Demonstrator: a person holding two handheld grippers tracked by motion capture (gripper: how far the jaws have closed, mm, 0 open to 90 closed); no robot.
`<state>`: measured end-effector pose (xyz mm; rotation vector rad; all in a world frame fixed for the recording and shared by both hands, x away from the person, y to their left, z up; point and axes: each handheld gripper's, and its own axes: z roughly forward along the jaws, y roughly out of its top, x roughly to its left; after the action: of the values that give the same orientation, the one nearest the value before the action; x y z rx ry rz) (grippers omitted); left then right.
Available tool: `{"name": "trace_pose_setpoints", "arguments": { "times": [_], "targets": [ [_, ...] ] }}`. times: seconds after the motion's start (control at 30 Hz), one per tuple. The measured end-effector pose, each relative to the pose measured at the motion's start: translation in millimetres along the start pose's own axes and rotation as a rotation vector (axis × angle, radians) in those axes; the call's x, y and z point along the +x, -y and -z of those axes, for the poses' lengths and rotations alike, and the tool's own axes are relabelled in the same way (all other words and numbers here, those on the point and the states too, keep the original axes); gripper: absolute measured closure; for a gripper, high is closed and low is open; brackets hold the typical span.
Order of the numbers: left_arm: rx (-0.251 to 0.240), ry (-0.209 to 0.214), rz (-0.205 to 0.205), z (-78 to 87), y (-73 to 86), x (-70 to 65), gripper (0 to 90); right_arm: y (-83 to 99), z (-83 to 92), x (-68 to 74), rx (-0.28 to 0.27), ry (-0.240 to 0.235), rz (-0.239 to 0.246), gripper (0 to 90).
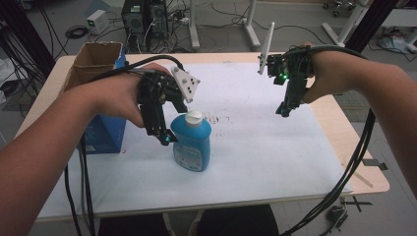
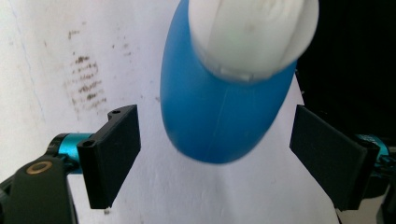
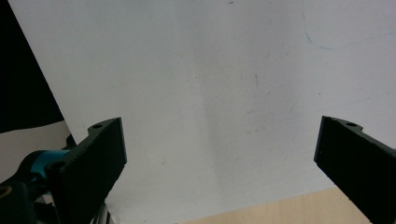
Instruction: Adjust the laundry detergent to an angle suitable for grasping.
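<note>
The blue bottle (image 1: 192,141) is standing upright on the white mat (image 1: 255,162), just beside the cardboard box (image 1: 98,98). It could be tipping if a pad clips its white cap (image 1: 193,117). The left gripper (image 2: 215,154) is straddling it, released, pads clear. The right gripper (image 3: 219,168) is hovering open, empty.

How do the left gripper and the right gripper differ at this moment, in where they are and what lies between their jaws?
The left gripper hangs at the blue bottle, which stands between its open jaws with gaps on both sides; the right gripper has only white mat between its jaws. The left gripper sits near the cardboard box; the right gripper hovers over the mat's other side. Both point down, jaws open.
</note>
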<state>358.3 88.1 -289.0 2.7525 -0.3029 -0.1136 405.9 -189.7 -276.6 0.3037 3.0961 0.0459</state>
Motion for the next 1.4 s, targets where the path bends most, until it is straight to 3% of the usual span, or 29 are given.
{"name": "trace_pose_setpoints", "arguments": {
  "times": [0.33,0.53,0.9,1.23,1.4],
  "targets": [
    [0.086,-0.023,0.056,18.2,2.9,0.8,9.0,-3.9,1.2,-0.5,0.000,0.000,0.011,1.5],
    [0.114,-0.033,0.083,26.6,5.3,4.5,6.3,-5.4,1.2,-1.6,-0.004,0.000,0.016,1.5],
    [0.171,-0.045,0.154,34.8,14.3,22.6,1.9,-5.5,2.0,-2.0,-0.002,-0.004,0.017,1.5],
    [0.267,-0.068,0.216,44.6,18.7,40.3,1.7,-6.3,0.5,-4.4,0.000,-0.007,0.024,1.5],
    [0.292,-0.067,0.223,45.5,21.9,47.6,1.7,-8.8,0.0,-5.0,0.006,-0.006,0.025,1.5]
  ]
}}
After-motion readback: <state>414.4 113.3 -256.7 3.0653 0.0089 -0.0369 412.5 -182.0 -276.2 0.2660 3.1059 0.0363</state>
